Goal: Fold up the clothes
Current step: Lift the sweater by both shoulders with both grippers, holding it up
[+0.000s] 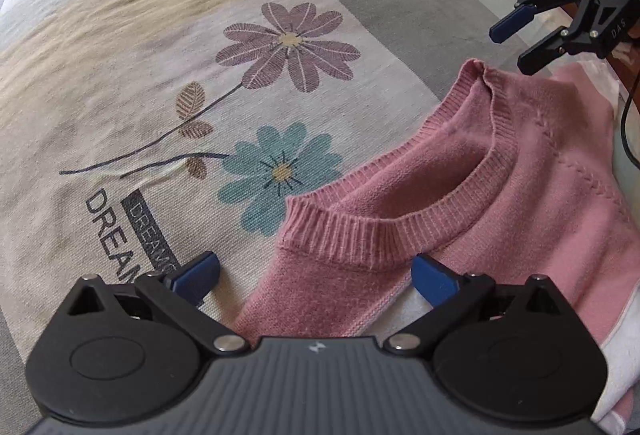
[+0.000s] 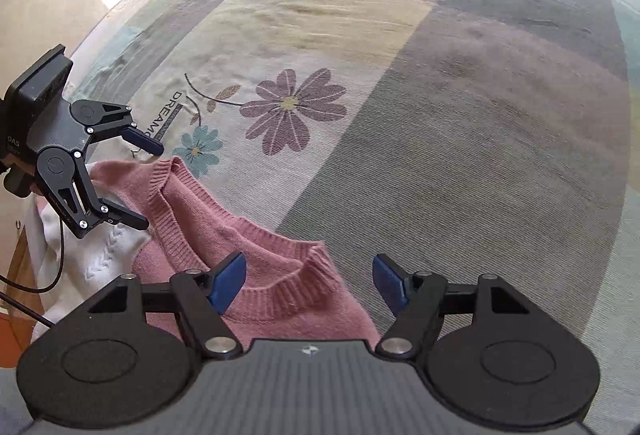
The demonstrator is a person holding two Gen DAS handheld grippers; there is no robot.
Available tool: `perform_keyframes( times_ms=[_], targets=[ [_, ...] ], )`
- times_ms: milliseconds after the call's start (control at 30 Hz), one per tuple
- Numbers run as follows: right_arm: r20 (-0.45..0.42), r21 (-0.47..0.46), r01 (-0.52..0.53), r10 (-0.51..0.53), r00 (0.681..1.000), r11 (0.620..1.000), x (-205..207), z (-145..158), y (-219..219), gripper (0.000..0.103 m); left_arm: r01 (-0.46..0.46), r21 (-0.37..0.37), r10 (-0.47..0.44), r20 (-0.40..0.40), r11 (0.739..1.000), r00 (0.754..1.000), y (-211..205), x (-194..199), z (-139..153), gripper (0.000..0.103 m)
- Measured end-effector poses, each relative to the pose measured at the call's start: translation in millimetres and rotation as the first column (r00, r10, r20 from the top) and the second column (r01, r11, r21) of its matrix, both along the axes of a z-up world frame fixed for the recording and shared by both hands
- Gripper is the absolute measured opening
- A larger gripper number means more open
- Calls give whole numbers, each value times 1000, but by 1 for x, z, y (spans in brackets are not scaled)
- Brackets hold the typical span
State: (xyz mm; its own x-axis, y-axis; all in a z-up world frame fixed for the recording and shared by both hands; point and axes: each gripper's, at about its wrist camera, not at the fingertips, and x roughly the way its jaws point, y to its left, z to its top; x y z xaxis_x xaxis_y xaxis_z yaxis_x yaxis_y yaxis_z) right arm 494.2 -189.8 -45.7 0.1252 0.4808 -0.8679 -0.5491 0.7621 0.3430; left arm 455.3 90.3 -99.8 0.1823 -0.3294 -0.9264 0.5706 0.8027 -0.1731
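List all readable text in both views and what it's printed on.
"DREAM": large dark letters on the bedspread, cut off by the left gripper.
"DREAM": small light letters in a dark bar beside it, also cut off.
"DAS": on the right gripper body.
"DAS": on the left gripper's body in the right wrist view; the smaller print below it is too blurred to read.
Pink sweater: no text.

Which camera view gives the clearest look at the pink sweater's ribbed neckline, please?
The left wrist view: the neckline curves open, unobstructed, across the pink sweater. In the right wrist view the right gripper finger overlaps it.
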Motion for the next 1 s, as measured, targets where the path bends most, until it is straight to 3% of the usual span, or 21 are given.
perform_keyframes(
  times_ms=[67, 133, 233, 333, 500, 667, 767, 867, 1000],
  targets=[
    [-48, 8, 12, -12, 999, 1000, 9, -7, -21, 76, 5, 10, -5, 13, 1000, 1000, -2, -1, 0, 101],
    [-152, 72, 17, -6, 988, 997, 19, -20, -36, 76, -4, -1, 4, 5, 1000, 1000, 0, 2, 2, 101],
    [-313, 170, 7, 47, 948, 985, 31, -45, -44, 79, -21, -18, 20, -8, 1000, 1000, 4, 6, 3, 101],
    [-367, 225, -58, 139, 920, 973, 44, -51, -37, 91, -43, -19, 43, -5, 999, 999, 3, 6, 3, 101],
    [-429, 311, -146, 275, 861, 939, 67, -62, -10, 91, -75, -12, 75, 13, 997, 997, 1, 4, 2, 101],
    [-446, 364, -159, 321, 835, 918, 66, -67, -4, 93, -71, -28, 72, 12, 997, 997, 5, 4, 2, 101],
    [-542, 353, -114, 302, 784, 929, 56, -76, -31, 91, -81, -49, 82, 16, 995, 996, 7, 3, 2, 101],
    [-577, 352, -75, 279, 768, 933, 44, -80, -46, 91, -95, -62, 96, 26, 994, 995, 7, 2, 2, 101],
    [-565, 383, -87, 308, 766, 920, 52, -82, -25, 91, -104, -68, 106, 24, 992, 994, 7, 4, 3, 101]
  ],
)
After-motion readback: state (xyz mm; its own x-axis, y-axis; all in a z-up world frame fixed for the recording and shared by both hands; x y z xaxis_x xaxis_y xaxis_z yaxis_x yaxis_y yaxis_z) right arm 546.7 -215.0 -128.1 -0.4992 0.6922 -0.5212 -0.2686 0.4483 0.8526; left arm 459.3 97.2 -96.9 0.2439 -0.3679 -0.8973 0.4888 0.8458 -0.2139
